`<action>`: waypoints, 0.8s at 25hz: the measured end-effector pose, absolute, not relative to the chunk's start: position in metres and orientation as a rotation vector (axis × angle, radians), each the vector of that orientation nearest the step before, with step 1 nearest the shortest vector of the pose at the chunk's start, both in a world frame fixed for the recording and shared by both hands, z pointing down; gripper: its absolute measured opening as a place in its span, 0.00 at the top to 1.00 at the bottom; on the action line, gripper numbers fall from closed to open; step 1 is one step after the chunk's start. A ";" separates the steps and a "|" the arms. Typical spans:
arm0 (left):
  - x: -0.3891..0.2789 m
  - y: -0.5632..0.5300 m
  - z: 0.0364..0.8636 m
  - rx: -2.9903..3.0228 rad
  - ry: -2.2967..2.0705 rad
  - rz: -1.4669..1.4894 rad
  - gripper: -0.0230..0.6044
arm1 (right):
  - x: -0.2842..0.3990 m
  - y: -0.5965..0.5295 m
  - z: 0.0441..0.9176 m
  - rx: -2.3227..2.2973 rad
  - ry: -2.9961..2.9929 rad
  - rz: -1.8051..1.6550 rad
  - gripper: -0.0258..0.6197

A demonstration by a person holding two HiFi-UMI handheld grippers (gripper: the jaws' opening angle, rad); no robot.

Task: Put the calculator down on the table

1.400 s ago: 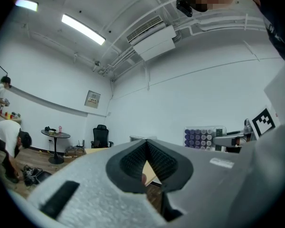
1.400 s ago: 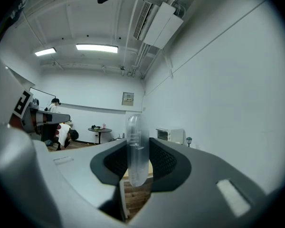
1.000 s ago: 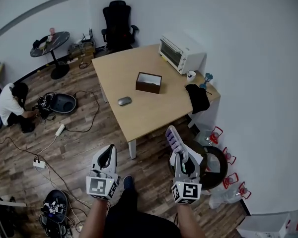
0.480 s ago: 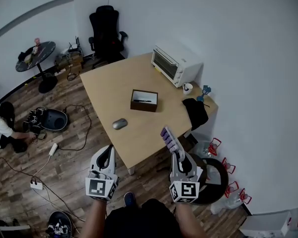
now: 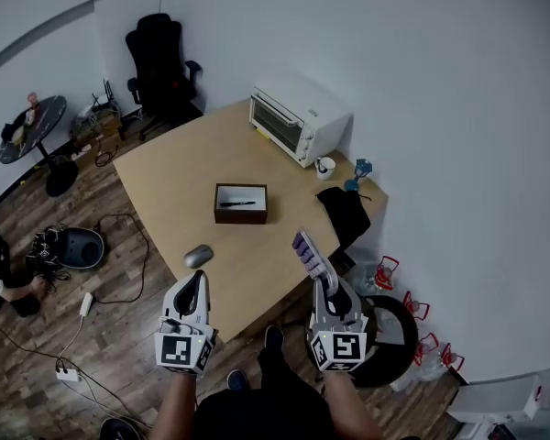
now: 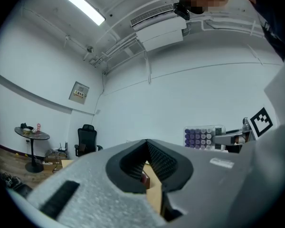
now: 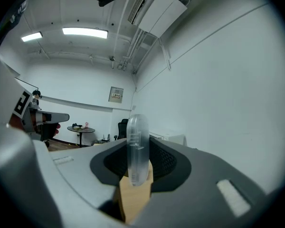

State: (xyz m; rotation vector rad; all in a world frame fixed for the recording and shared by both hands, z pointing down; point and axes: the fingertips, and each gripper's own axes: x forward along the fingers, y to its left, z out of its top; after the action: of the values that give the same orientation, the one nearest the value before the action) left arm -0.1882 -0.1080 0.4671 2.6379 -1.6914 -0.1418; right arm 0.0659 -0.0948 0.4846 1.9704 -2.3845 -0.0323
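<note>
Walking forward has brought you to the tabletop. A second ago its near edge lay well ahead of both grippers; now the tips reach over that edge. The set-down is close but not yet done.

Nearest you, the left gripper has its jaws closed tip to tip with nothing between them. The right gripper has its jaws partly closed on the calculator. They pinch its lower end, so it stands up and leans away toward 11 o'clock, purple keys showing. It is in the air over the near part of the tabletop, touching nothing else. My judgement: lower it flat onto the bare wood ahead, then let go.

At 3 o'clock of the right gripper, on the floor, sits a round black bin; I cannot tell what is in it.

Just past the left gripper at 12 o'clock lies a grey mouse.

Farther on, at 11 o'clock of the calculator, an open dark box holds one thin dark item, likely a pen.

At 1 o'clock a black cloth drapes over the tabletop edge. Beyond it stands a white mug, contents hidden.

Farthest, at 12 o'clock, the white toaster oven has its door shut.
</note>
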 end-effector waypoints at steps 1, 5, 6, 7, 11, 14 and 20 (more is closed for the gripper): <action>-0.184 -0.119 0.468 2.634 -1.694 -0.141 0.97 | 0.070 -0.106 0.486 1.970 -2.386 -0.030 0.78; -0.165 -0.162 0.467 2.616 -1.722 -0.122 0.97 | 0.088 -0.154 0.486 1.951 -2.406 -0.027 0.78; -0.161 -0.173 0.466 2.609 -1.732 -0.124 0.97 | 0.092 -0.166 0.485 1.943 -2.415 -0.028 0.78; -0.157 -0.183 0.465 2.601 -1.742 -0.130 0.97 | 0.097 -0.177 0.485 1.935 -2.424 -0.028 0.78; -0.136 -0.223 0.462 2.582 -1.782 -0.140 0.97 | 0.118 -0.227 0.483 1.906 -2.455 -0.012 0.78; -0.123 -0.244 0.458 2.570 -1.820 -0.154 0.97 | 0.131 -0.260 0.479 1.872 -2.476 -0.008 0.78; -0.119 -0.275 0.455 2.539 -1.865 -0.173 0.97 | 0.137 -0.310 0.485 1.823 -2.493 0.026 0.78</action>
State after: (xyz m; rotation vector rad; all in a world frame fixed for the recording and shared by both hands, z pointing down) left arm -0.1193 -0.2748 0.4554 2.5386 -1.8648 -0.1726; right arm 0.1366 -0.3098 0.4850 1.8227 -2.4934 0.0263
